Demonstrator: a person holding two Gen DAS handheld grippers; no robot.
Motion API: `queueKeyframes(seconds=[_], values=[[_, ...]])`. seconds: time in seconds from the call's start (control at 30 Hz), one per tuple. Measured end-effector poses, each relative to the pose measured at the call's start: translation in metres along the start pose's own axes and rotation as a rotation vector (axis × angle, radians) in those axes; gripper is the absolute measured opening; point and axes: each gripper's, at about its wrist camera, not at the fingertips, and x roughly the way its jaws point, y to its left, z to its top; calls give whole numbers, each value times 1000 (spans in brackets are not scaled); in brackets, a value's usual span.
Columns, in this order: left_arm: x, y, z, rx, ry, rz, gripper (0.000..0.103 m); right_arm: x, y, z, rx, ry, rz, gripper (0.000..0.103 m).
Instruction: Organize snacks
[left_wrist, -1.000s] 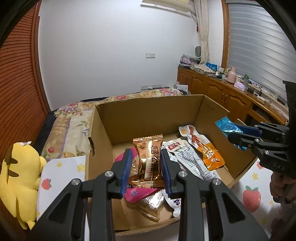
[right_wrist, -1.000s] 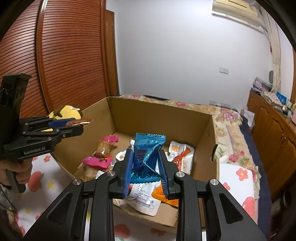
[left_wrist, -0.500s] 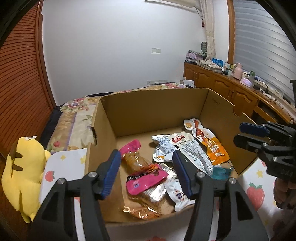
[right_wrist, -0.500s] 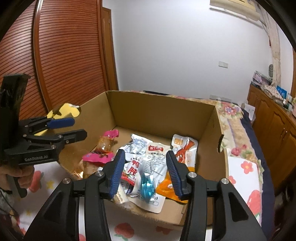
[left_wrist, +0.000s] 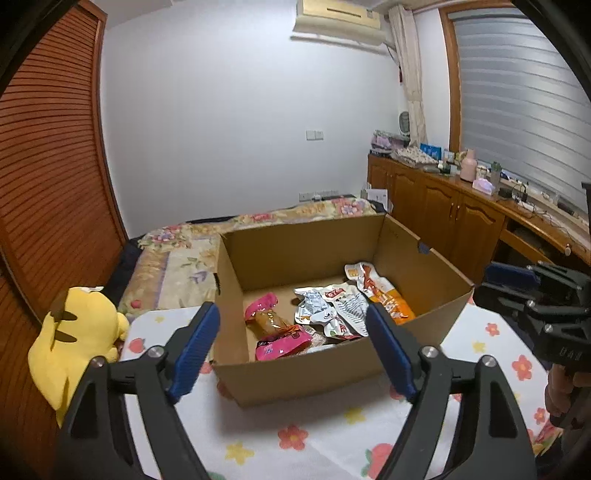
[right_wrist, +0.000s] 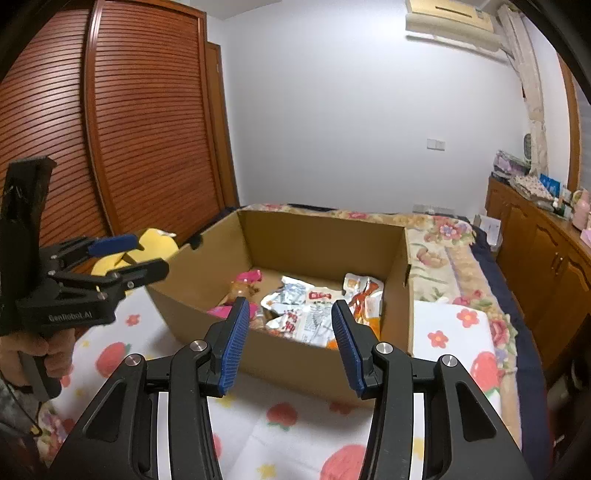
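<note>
Snacks (left_wrist: 332, 314) all lie flat inside cardboard box (left_wrist: 295, 373) on the floral cloth, so both claws sit back w/ nothing held: left gripper (left_wrist: 291, 345) opening wide, right gripper (right_wrist: 288, 343) half-open.

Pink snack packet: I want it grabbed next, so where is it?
In the left wrist view, the pink snack packet lies in the cardboard box's near-left corner, left of the white pouches.

A fruit-print tablecloth (left_wrist: 325, 435) carries the open cardboard box (left_wrist: 317, 373), resting directly on it.
</note>
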Motion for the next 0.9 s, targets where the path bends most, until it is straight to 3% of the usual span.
queueKeyframes(seconds=[0.17, 0.27, 0.33, 0.4, 0.5, 0.9], values=[[-36, -3, 1, -1, -46, 38, 100, -32, 10, -3, 0, -31, -21, 56], [-51, -4, 2, -2, -62, 60, 103, -47, 13, -3, 6, -54, -41, 68], [-60, -6, 1, 0, -63, 83, 103, -54, 15, -3, 14, -64, -48, 84], [-67, -7, -1, -1, -65, 103, 103, -62, 17, -3, 19, -81, -62, 94], [-80, -9, -4, -3, -78, 114, 103, -73, 21, -4, 23, -101, -84, 103], [-118, -25, -36, -20, -102, 114, 103, -104, 37, -22, 31, -117, -154, 103]])
